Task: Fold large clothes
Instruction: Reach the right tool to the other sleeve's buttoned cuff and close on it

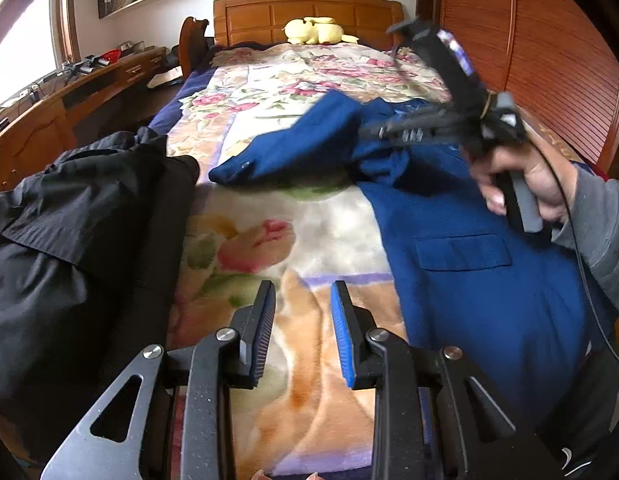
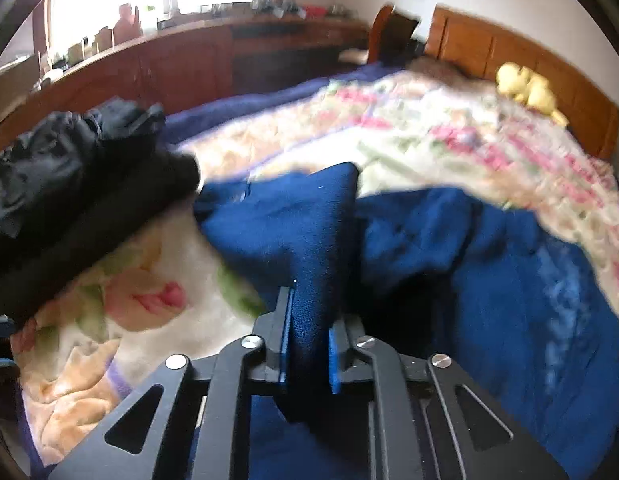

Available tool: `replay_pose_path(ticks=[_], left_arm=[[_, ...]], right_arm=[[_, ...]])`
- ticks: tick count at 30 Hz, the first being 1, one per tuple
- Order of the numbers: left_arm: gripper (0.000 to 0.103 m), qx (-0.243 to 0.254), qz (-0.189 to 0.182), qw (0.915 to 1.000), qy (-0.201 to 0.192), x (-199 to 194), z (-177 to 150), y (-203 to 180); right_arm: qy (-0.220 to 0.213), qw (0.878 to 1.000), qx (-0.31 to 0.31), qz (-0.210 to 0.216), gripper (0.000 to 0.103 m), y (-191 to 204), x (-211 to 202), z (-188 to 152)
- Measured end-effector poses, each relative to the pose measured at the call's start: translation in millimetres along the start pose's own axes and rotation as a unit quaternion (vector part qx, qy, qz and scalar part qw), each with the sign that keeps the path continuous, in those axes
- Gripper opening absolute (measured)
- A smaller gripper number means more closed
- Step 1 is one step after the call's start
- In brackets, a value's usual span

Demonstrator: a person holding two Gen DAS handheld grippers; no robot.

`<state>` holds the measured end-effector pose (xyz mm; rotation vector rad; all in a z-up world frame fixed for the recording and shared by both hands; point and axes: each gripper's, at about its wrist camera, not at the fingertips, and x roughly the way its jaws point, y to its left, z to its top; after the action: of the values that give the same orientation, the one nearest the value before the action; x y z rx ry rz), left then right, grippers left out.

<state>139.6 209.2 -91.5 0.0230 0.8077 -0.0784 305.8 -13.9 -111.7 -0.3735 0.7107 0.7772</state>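
on my far left a black garment [image 1: 81,216] lies heaped on the floral blanket [image 1: 269,240]. my left gripper [image 1: 303,320] hangs over bare blanket, jaws a little apart, holding nothing. right of it lies the blue jacket [image 1: 469,264]; my right gripper [image 2: 307,344] is clamped on its sleeve [image 2: 285,220].

Blue jacket [image 1: 469,264] on bed, sleeve [image 2: 293,232] lifted
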Motion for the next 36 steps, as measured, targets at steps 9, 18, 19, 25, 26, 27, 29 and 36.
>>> replay_pose_path(ticks=[9,18,19,25,26,27,29,36], left_arm=[[0.029,0.010,-0.016,0.9997,-0.015,-1,9,-26],[0.030,0.008,-0.024,0.9994,-0.023,1,15,-38],[0.030,0.008,-0.024,0.9994,-0.022,1,15,-38],[0.030,0.007,-0.022,0.9994,-0.026,0,16,-38],[0.030,0.005,-0.021,0.9994,-0.027,0,16,-37],[0.030,0.003,-0.019,0.9994,-0.028,0,16,-36],[0.030,-0.002,-0.016,0.9994,-0.030,1,16,-34],[0.030,-0.019,-0.005,0.9993,-0.032,4,14,-22]], right_arm=[[-0.048,0.993,0.060,-0.085,0.012,-79,-59,-28],[0.004,0.987,0.079,-0.137,0.042,-128,-50,-57],[0.001,0.987,0.076,-0.140,0.047,-129,-51,-53],[-0.024,0.993,0.045,-0.110,0.060,-102,-67,-46],[-0.026,0.994,0.039,-0.102,0.061,-98,-70,-47],[-0.026,0.995,0.034,-0.091,0.062,-91,-70,-46],[-0.023,0.997,0.022,-0.070,0.064,-81,-63,-46],[0.016,0.999,-0.023,-0.015,0.064,-46,-26,-28]])
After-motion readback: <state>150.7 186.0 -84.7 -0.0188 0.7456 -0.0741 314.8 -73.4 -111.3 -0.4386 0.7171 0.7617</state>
